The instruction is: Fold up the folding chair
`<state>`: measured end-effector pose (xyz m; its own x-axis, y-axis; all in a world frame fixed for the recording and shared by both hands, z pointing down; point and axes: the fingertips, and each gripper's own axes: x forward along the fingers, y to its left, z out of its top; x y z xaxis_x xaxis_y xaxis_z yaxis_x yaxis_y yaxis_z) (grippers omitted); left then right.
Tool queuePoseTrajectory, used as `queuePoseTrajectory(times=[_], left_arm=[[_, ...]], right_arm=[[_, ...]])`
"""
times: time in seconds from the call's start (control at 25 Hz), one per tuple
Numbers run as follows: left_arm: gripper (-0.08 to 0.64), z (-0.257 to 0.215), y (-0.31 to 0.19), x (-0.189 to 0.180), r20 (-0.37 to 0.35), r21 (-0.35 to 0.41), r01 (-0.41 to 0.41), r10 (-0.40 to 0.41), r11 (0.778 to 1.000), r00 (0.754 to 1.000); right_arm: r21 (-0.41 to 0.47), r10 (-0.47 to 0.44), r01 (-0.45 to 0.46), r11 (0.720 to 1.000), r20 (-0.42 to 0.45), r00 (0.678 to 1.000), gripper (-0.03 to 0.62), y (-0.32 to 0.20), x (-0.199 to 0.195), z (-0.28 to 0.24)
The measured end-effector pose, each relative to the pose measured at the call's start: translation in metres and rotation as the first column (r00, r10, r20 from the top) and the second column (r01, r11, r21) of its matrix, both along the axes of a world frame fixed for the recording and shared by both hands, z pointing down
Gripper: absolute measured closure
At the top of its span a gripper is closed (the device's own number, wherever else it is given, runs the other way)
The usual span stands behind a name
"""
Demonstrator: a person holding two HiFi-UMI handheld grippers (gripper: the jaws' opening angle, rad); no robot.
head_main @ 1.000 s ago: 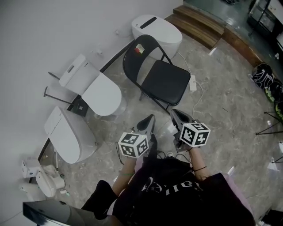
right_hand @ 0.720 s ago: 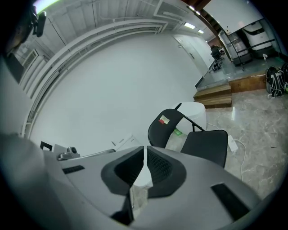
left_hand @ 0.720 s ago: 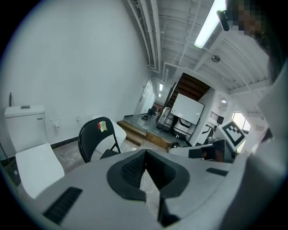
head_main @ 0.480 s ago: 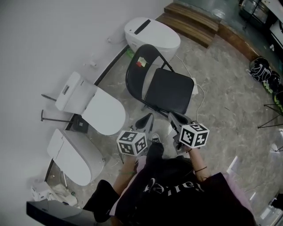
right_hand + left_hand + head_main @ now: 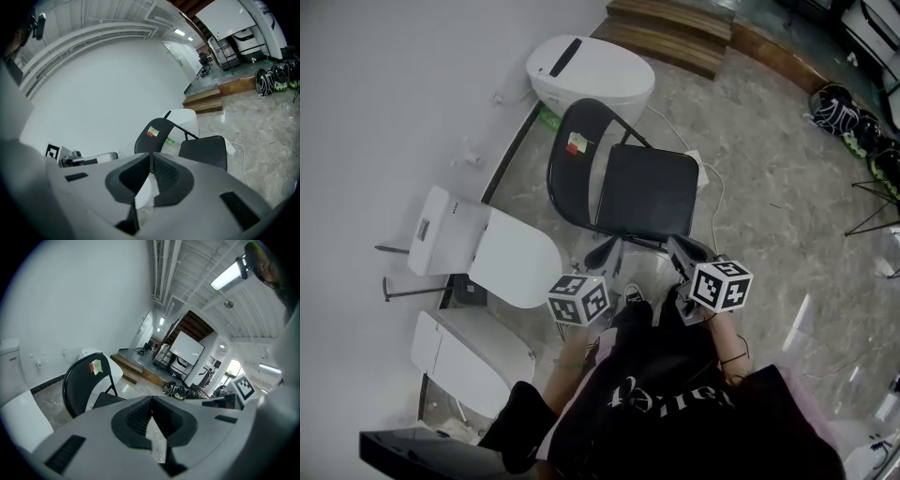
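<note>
Chair (image 5: 647, 192) legs mostly hidden fr above; sticker (image 5: 577, 144) txt unreadable.

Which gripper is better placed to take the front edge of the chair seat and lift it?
Right, probably, by little. The right gripper lies nearest the front edge of the seat, and its view faces the seat. The left gripper is near too. Both are shut and empty.

Evenly and softly lit, rather grey in the head view; faint shadow under the folding chair (image 5: 645, 192), pale sheen on the stone floor (image 5: 769, 216). Blown-out ceiling strip light (image 5: 228, 275) in the left gripper view. Heavy fisheye bending and black corners in both gripper views. Slightly soft up close: left claw (image 5: 151, 401) and right claw (image 5: 151, 157).
</note>
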<state>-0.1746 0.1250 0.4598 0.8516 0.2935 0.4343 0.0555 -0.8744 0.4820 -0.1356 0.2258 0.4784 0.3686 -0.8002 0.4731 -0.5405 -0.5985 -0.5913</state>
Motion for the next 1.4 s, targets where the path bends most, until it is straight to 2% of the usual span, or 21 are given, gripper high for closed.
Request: queuePoseTrajectory(times=[0.16, 0.44, 0.6, 0.68, 0.8, 0.92, 1.08, 1.24, 1.4], left_arm=[[0.558, 0.007, 0.007, 0.021, 0.014, -0.012, -0.002, 0.002, 1.0, 1.0], [0.558, 0.009, 0.027, 0.075, 0.007, -0.031, 0.016, -0.015, 0.999, 1.0], [0.558, 0.019, 0.027, 0.108, 0.038, -0.085, 0.085, -0.082, 0.993, 0.996], [0.558, 0.027, 0.021, 0.123, 0.046, -0.079, 0.139, -0.136, 0.987, 0.99], [0.558, 0.038, -0.002, 0.144, 0.056, 0.031, 0.208, -0.209, 0.978, 0.976], [0.558, 0.04, -0.028, 0.161, 0.037, 0.144, 0.216, -0.223, 0.966, 0.974], [0.554, 0.043, -0.077, 0.176, 0.044, 0.201, 0.234, -0.248, 0.951, 0.968], [0.438, 0.052, -0.142, 0.186, 0.086, 0.314, 0.229, -0.268, 0.921, 0.96], [0.392, 0.073, -0.204, 0.194, 0.182, 0.441, 0.147, -0.249, 0.886, 0.951]], right_arm=[[-0.008, 0.001, 0.0, 1.0, 0.012, 1.0, 0.561, 0.009, 0.02, 0.007], [-0.022, -0.07, 0.071, 0.997, 0.061, 0.996, 0.561, 0.028, 0.077, 0.029], [-0.058, -0.132, 0.138, 0.989, 0.101, 0.986, 0.561, 0.049, 0.108, 0.057], [-0.075, -0.162, 0.171, 0.982, 0.118, 0.98, 0.561, 0.063, 0.122, 0.071], [-0.088, -0.199, 0.213, 0.973, 0.14, 0.97, 0.561, 0.078, 0.144, 0.093], [-0.108, -0.218, 0.237, 0.966, 0.16, 0.963, 0.561, 0.089, 0.162, 0.113], [-0.102, -0.221, 0.243, 0.965, 0.186, 0.957, 0.561, 0.087, 0.18, 0.131], [-0.105, -0.217, 0.242, 0.964, 0.207, 0.954, 0.561, 0.073, 0.19, 0.151], [-0.1, -0.17, 0.199, 0.975, 0.243, 0.955, 0.561, 0.058, 0.195, 0.175]])
